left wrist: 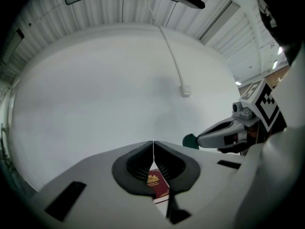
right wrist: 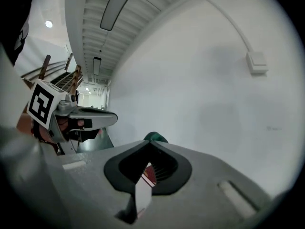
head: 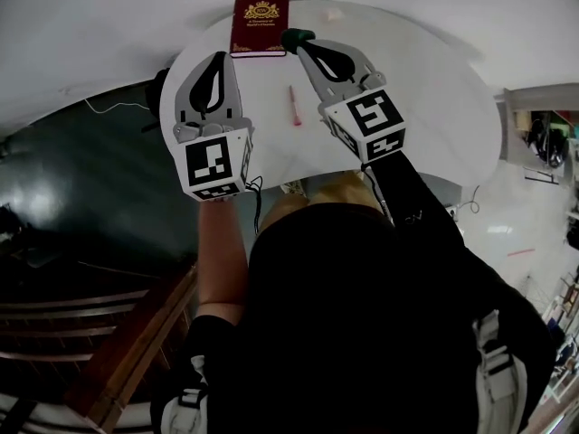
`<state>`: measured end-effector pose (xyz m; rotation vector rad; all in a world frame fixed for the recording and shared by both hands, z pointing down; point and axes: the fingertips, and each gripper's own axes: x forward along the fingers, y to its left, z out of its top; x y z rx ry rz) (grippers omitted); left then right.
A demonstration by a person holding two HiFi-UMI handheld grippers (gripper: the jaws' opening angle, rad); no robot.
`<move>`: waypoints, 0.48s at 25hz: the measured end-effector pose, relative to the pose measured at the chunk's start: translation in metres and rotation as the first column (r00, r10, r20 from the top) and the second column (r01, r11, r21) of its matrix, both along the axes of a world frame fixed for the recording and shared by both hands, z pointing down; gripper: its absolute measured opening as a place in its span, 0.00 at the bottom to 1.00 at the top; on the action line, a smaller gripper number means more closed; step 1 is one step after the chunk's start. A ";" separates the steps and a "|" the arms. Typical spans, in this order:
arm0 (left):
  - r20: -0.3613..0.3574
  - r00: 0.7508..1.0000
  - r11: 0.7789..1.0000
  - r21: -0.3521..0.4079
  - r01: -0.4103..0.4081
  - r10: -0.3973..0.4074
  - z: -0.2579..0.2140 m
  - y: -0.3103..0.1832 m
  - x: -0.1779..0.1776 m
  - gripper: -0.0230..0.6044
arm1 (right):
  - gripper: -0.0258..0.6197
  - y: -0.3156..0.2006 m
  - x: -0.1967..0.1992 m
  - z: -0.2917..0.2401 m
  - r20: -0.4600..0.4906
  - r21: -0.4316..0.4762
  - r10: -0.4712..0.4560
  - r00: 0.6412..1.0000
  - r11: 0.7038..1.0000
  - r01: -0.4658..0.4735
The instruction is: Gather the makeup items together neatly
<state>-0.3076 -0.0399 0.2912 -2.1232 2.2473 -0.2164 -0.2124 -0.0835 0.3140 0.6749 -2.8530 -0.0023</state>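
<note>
My right gripper (head: 303,43) is raised above the round white table (head: 434,107), shut on a small dark green item (head: 297,36) that sticks out past its tips. That green item (right wrist: 155,137) also shows in the right gripper view and, in the left gripper view, at the right gripper's (left wrist: 200,140) tip. My left gripper (head: 217,57) hangs beside it on the left, shut with nothing between its jaws. A slim pink pencil (head: 294,105) lies on the table between the two grippers. A dark red book (head: 261,23) with a gold crest lies at the table's far edge.
A small pale item (head: 333,14) rests on the table's far side, right of the book. A white wall with a socket (left wrist: 185,90) stands just behind the table. Dark floor (head: 81,179) and wooden stairs (head: 136,333) lie to the left.
</note>
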 end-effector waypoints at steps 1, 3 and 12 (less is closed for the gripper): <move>0.000 1.000 1.000 0.000 -0.018 0.018 0.000 -0.007 0.008 0.05 | 0.05 -0.005 0.009 -0.001 0.002 -0.001 0.019 1.000 1.000 -0.019; -0.002 0.998 0.998 -0.002 -0.055 0.055 0.002 -0.020 0.025 0.05 | 0.05 -0.015 0.028 0.000 -0.001 0.000 0.061 0.998 0.998 -0.061; -0.003 0.975 0.975 -0.007 -0.221 0.221 0.007 -0.065 0.104 0.05 | 0.05 -0.048 0.130 0.004 -0.028 0.024 0.277 0.960 0.961 -0.277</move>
